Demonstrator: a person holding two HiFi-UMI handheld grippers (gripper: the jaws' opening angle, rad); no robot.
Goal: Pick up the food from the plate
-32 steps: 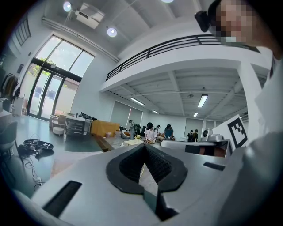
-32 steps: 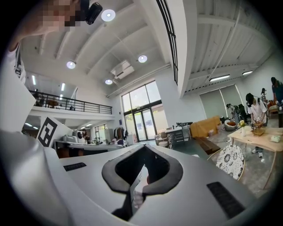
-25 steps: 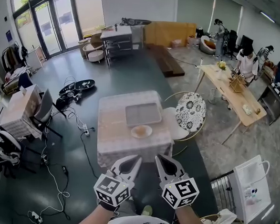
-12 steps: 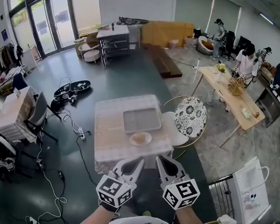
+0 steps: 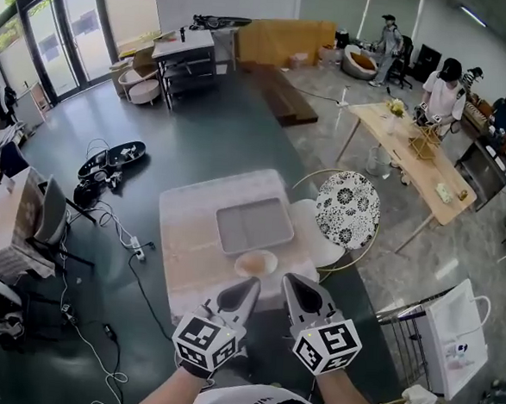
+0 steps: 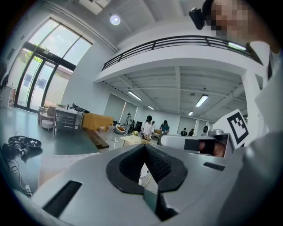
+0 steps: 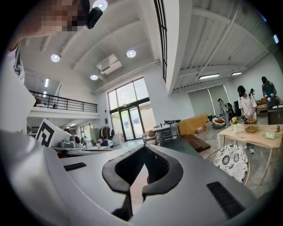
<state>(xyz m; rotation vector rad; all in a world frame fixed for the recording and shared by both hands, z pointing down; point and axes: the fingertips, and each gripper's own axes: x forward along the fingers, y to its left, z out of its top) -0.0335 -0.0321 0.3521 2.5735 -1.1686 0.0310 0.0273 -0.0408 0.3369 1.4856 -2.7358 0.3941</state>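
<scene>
A pale round plate [image 5: 256, 263] with a brownish piece of food [image 5: 253, 263] on it sits near the front edge of a cloth-covered table [image 5: 189, 244]. Behind it lies a grey rectangular tray [image 5: 253, 224]. My left gripper [image 5: 249, 285] and right gripper [image 5: 289, 280] are held side by side short of the table's front edge, tips pointing at the plate. Both are shut with nothing between the jaws. In the left gripper view [image 6: 143, 148] and the right gripper view [image 7: 144, 149] the jaws meet at the tip, and neither plate nor food shows clearly.
A round-backed patterned chair [image 5: 345, 208] stands at the table's right side. Cables and a power strip [image 5: 133, 249] lie on the floor to the left. A white bag [image 5: 451, 336] is at the right. Several people stand by a wooden table [image 5: 408, 151] farther off.
The table, tray and plate have come closer and sit lower in the head view. Both grippers stay shut and side by side, now reaching nearly to the table's front edge.
</scene>
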